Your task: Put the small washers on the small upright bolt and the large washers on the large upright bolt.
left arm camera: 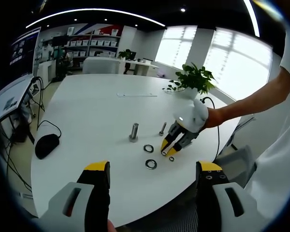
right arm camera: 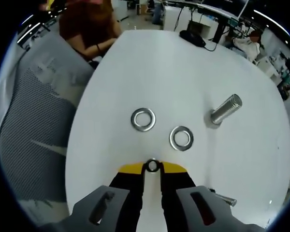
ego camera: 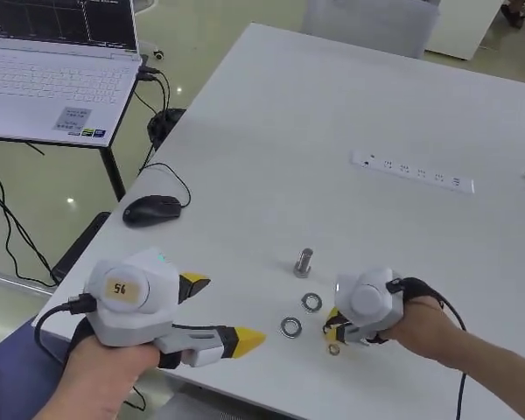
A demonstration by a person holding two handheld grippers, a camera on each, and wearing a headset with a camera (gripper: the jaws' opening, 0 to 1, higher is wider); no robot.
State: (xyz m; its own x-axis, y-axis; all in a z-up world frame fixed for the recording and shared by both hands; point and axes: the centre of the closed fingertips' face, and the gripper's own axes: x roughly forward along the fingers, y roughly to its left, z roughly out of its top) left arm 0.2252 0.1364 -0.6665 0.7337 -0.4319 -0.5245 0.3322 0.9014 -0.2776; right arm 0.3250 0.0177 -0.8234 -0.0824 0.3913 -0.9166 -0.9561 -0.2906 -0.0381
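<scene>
In the right gripper view, the right gripper (right arm camera: 152,172) is seen with its fingers drawn together and clamped on a small washer (right arm camera: 152,166), held low over the white table (right arm camera: 135,67). Beyond it the nearer large washer (right arm camera: 181,138) and the farther large washer (right arm camera: 143,119) are laid flat, side by side but apart, and the large bolt (right arm camera: 225,110) is stood upright past them. The small bolt (left arm camera: 163,128) is made out best in the left gripper view, upright near the large bolt. A second small washer (ego camera: 333,349) is shown flat on the table, just beside the right gripper's tips, in the head view. The left gripper (ego camera: 220,311) is held at the near table edge, its fingers spread wide apart.
</scene>
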